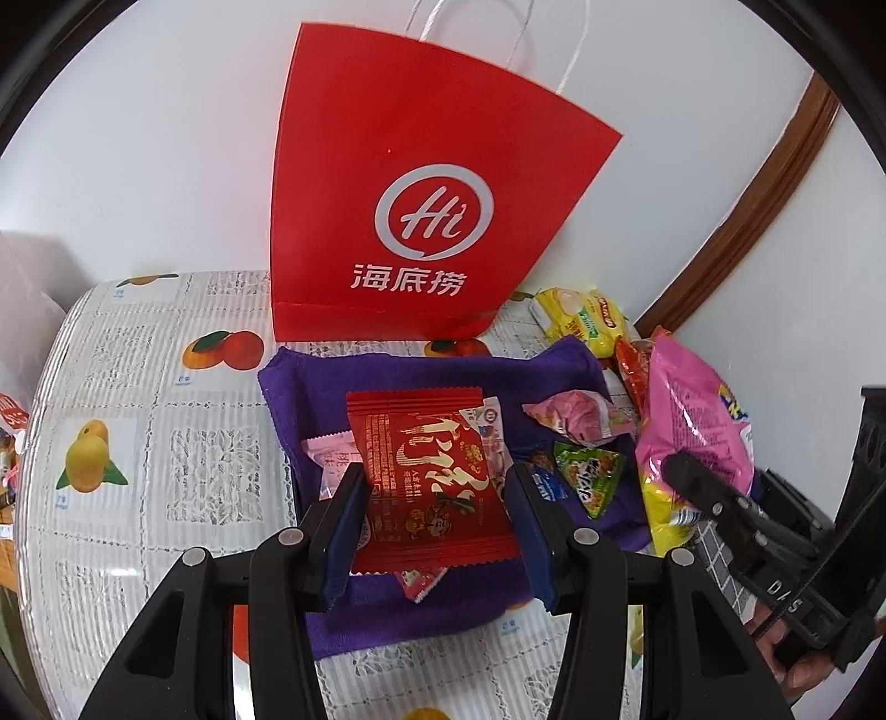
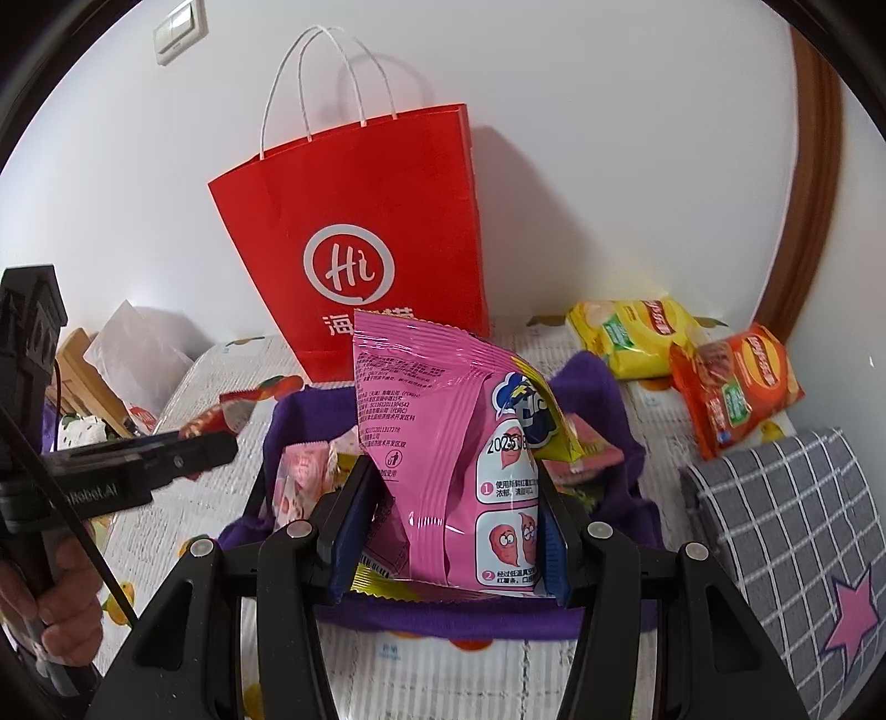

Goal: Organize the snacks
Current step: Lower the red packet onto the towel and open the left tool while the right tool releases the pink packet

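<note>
Left gripper [image 1: 432,515] closed on red packet [image 1: 429,487], long axis pointing away toward red bag [image 1: 410,221], held over purple cloth [image 1: 310,399].

Right gripper [image 2: 448,531] clamped on pink bag [image 2: 459,459], upright, over same cloth, near table's right side.

Red bag stands at table's back edge, dead ahead of both; left gripper looks nearer.

Writing: "Hi" logo, 海底捞 on red bag. Date starting "202" on pink bag. Yellow chips [image 2: 631,332] and orange chips [image 2: 731,387] at back right corner, brand unreadable.

White wall [image 2: 609,166] — switch [image 2: 177,30] at 11 o'clock, brown trim [image 2: 814,194] at 2; fruit-print tablecloth [image 1: 138,387] below.
</note>
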